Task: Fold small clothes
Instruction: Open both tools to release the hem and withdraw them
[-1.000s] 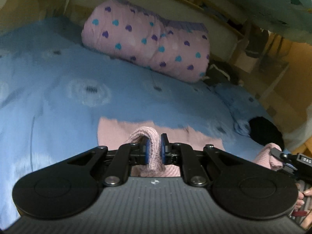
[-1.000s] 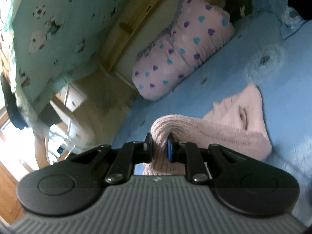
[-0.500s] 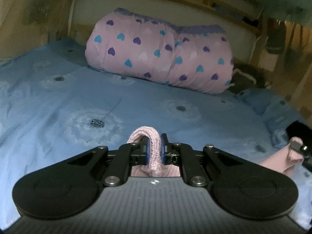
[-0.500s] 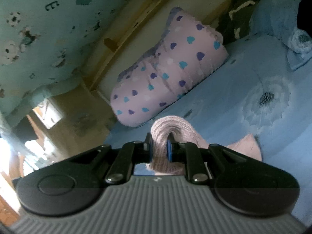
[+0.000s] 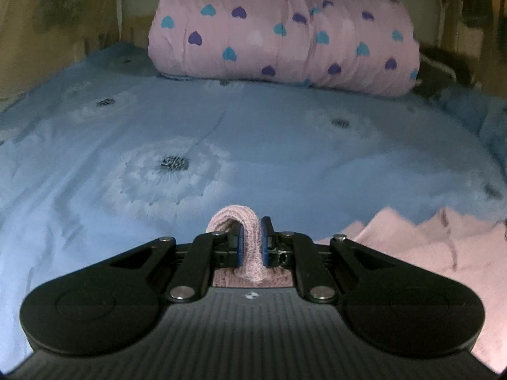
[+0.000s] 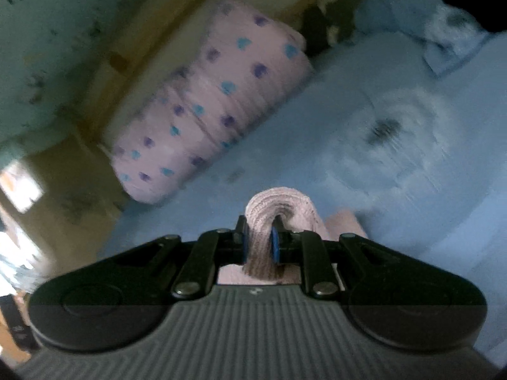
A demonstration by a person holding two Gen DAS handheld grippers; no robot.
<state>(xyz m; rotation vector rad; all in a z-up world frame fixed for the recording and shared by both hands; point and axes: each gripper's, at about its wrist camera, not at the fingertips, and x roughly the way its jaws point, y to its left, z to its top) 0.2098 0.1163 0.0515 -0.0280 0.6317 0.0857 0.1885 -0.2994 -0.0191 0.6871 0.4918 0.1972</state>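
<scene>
A pink knit garment is held up over the blue bedsheet. My left gripper is shut on a fold of its edge, which loops over the fingers; the rest of the cloth spreads to the lower right of the left wrist view. My right gripper is shut on another fold of the same pink garment, which arches over the fingers. The right wrist view is tilted and blurred. Most of the garment is hidden below both grippers.
A rolled pink quilt with blue and purple hearts lies across the head of the bed, also in the right wrist view. Dark cloth lies at the quilt's right end. A wooden bed frame and wall stand behind.
Both grippers have moved forward toward the quilt, carrying the pink garment. In the left wrist view the pink cloth on the sheet ahead is gone; a spread of it now shows at lower right.
</scene>
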